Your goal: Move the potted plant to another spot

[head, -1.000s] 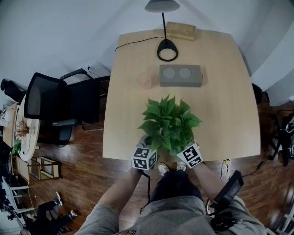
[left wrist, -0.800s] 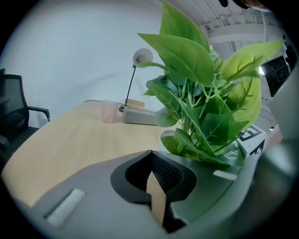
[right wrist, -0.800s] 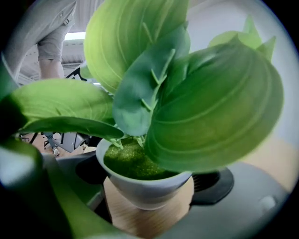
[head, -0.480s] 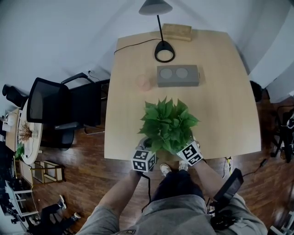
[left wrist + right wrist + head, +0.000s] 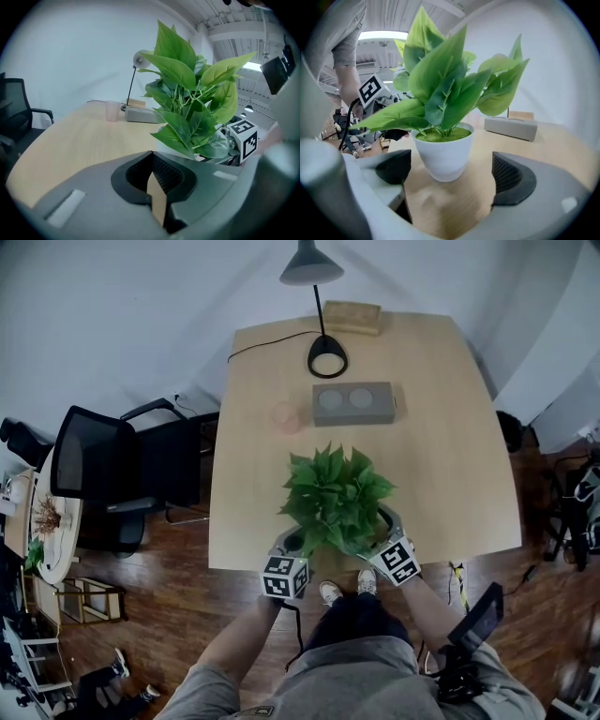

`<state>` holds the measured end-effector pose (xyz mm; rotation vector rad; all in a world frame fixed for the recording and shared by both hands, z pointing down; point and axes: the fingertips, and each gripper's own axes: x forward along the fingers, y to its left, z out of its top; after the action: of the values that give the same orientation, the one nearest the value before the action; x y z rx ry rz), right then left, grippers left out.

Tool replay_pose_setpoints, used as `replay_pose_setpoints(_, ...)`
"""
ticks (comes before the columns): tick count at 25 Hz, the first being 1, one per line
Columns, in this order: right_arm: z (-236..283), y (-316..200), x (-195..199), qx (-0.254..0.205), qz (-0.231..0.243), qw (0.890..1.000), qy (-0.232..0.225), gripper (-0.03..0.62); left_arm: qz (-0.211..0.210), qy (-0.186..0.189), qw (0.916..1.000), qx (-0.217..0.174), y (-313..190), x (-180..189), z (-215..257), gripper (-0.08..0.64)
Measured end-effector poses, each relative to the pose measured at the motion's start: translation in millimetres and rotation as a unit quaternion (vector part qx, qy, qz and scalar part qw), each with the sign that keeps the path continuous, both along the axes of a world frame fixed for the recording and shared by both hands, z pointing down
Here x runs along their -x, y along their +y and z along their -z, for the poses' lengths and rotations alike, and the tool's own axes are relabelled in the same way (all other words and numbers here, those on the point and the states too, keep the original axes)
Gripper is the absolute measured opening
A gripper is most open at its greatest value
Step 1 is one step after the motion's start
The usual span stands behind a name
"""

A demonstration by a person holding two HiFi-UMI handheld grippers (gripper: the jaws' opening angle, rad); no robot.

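Pale wooden tabletop [image 5: 450, 427] carries the leafy green plant in a tapered white pot [image 5: 333, 493] at lower centre of the head view, near the front edge, so the right tool [image 5: 450, 173], jaws wide apart just short of it, could slip and tip it off, while the left tool [image 5: 152, 187] stays no help, jaws together and empty.

Wooden table [image 5: 445, 460], potted plant [image 5: 333, 498], lamp [image 5: 327, 357], grey block [image 5: 353, 403], pink cup [image 5: 287, 415]

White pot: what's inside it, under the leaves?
Right gripper view shows a green, moss-like fill just below the rim of the white pot, with stems rising from it. The leaves cover part of it, and anything beneath the green surface is hidden.
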<state>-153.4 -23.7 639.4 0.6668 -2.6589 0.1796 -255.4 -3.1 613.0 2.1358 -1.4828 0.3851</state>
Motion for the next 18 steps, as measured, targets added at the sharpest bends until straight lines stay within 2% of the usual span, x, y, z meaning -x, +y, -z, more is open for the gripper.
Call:
replay_pose_setpoints(4, 12, 11, -23, -0.002, -0.02, 1.0, 0.011, 0.54, 0.012, 0.016, 0.9998, -0.009, 11, 6, 4, -0.006)
replay_pose_setpoints(8, 33, 23, -33, -0.013, -0.021, 1.0, 0.014, 0.54, 0.025, 0.025, 0.999, -0.026, 22, 11, 12, -0.006)
replay_pose_setpoints(13, 70, 43, -33, -0.02, -0.013, 1.0, -0.017, 0.527, 0.054, 0.025, 0.997, -0.049, 52, 11, 37, -0.006)
replay_pose_setpoints(18, 100, 71, -34, -0.021, 0.01, 0.998, -0.055, 0.467, 0.055, 0.016, 0.9947, -0.086, 90, -22, 64, -0.006)
